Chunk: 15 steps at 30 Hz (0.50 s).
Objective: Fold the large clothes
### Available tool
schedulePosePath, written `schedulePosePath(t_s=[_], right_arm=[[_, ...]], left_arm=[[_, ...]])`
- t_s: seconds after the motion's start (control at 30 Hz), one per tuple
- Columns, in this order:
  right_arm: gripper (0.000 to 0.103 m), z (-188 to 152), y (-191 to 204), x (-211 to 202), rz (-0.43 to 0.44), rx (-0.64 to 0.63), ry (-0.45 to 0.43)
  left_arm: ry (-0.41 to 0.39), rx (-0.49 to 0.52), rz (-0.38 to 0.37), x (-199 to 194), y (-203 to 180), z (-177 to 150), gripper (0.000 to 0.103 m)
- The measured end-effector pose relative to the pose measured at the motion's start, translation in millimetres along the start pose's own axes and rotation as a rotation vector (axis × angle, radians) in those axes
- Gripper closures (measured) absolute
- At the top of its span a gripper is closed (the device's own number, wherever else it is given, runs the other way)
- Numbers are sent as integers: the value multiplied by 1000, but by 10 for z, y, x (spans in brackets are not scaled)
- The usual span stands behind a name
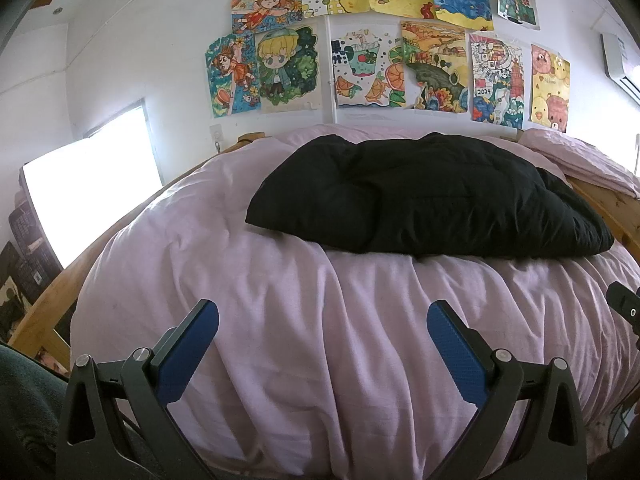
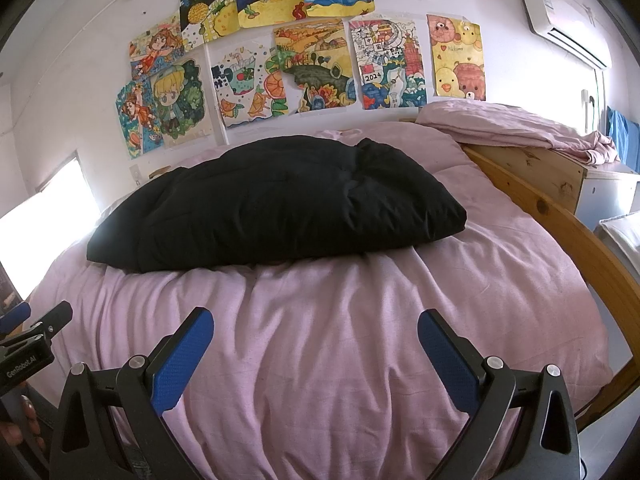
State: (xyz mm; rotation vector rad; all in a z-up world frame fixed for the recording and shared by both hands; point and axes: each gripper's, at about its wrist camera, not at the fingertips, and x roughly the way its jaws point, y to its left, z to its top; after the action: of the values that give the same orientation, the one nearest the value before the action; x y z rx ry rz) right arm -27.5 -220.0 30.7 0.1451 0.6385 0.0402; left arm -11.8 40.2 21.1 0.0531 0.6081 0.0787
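A black padded garment lies folded into a thick bundle on the far half of a bed with a pink cover; the same black garment shows in the right wrist view. My left gripper hangs open over the near part of the pink cover, well short of the garment, holding nothing. My right gripper is open too, beside it and just as far from the garment. The left gripper's edge shows at the right view's left side.
A wooden bed frame runs along the right side, with a pink folded sheet on a wooden box behind it. Colourful drawings cover the white wall. A bright window is at the left, an air conditioner upper right.
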Motion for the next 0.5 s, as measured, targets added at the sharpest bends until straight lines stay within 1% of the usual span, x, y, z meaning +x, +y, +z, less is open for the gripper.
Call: schedulePosePath(t_s=[0.5], right_arm=[[0, -3, 1, 0, -1, 1, -1]], left_arm=[[6, 8, 5, 11, 19, -5, 1]])
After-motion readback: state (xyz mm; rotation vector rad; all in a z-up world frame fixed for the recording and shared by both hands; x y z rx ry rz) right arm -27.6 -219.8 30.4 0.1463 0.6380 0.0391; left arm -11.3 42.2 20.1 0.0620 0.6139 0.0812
